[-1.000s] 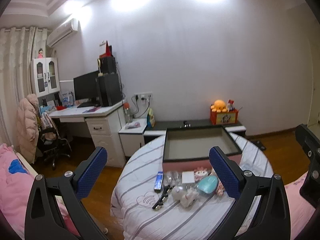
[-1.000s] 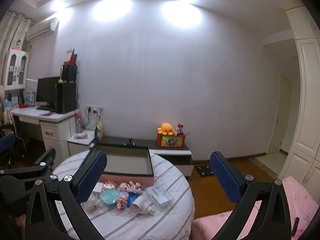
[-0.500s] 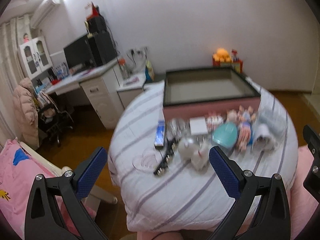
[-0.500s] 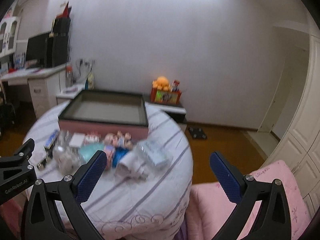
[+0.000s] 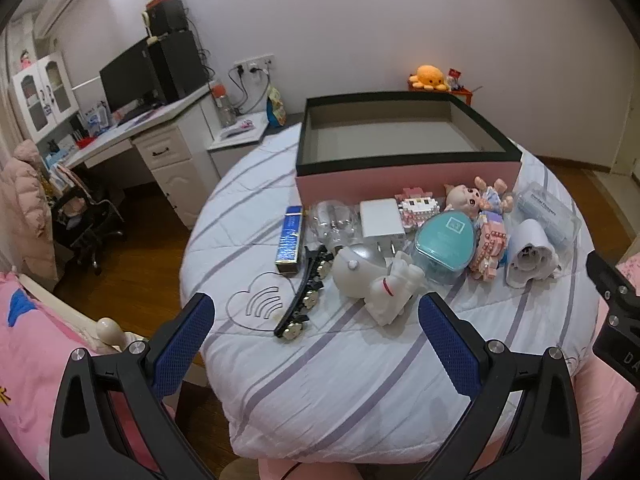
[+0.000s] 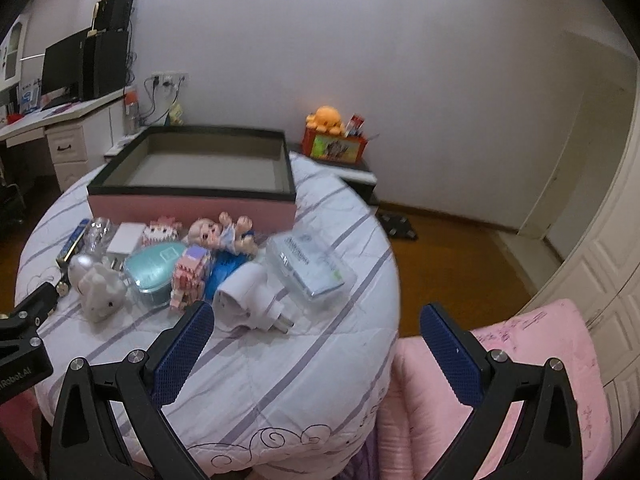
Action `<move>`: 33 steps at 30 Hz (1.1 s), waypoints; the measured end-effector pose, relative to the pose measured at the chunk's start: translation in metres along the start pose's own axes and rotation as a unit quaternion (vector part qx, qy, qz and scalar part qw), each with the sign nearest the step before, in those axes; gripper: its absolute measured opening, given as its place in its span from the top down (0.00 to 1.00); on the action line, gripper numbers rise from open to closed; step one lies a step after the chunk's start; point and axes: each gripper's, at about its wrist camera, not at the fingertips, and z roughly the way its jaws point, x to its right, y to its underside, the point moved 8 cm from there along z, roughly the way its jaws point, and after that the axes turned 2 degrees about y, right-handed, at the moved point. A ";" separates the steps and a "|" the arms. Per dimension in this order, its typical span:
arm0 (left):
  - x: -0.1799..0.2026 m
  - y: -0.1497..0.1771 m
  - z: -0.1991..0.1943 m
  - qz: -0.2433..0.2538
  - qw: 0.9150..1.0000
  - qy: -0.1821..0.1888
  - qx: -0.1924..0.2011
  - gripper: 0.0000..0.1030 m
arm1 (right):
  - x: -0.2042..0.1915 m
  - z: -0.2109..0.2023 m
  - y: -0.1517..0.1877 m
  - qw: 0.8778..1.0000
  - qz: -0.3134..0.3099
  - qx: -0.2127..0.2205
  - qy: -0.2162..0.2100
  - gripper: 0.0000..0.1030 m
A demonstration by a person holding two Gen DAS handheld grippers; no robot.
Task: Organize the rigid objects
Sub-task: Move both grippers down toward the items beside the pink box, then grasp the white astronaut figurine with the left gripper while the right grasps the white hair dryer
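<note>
Both tools hang above the near edge of the round table point(image 5: 320, 400), left gripper point(image 5: 316, 336) and right gripper point(image 6: 316, 338) each spread wide and holding nothing. The toys and small items, white dog figure point(image 5: 376, 284) among them, lie in a row touching or just beside the open pink box point(image 5: 408, 180). The box is empty, so sorting looks not yet begun.

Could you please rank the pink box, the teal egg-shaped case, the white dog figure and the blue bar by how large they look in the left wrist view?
1. pink box, clearly largest.
2. white dog figure and teal egg-shaped case: alike, and the dog lies nearer, so unranked.
3. blue bar, smallest.
</note>
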 end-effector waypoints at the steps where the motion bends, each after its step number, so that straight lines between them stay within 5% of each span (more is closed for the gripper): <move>1: 0.002 0.000 0.003 0.002 1.000 0.003 -0.002 0.00 | -0.001 0.004 0.002 1.000 0.003 -0.006 -0.012 0.00; 18: 0.032 -0.006 0.066 0.051 0.996 0.057 -0.050 0.00 | -0.035 0.082 0.012 0.990 -0.002 -0.076 -0.118 0.03; 22: 0.040 -0.008 0.075 0.069 0.994 0.069 -0.039 0.01 | -0.040 0.097 0.015 0.987 0.003 -0.089 -0.135 0.11; 26: 0.044 -0.008 0.079 0.068 0.993 0.096 -0.021 0.24 | -0.043 0.103 0.017 0.982 0.020 -0.095 -0.161 0.25; 30: 0.038 -0.009 0.078 0.044 0.992 0.116 -0.005 0.24 | -0.046 0.100 0.019 0.983 0.016 -0.088 -0.160 0.36; 33: 0.034 -0.009 0.074 0.033 0.992 0.121 0.001 0.24 | -0.044 0.097 0.021 0.984 0.022 -0.086 -0.156 0.58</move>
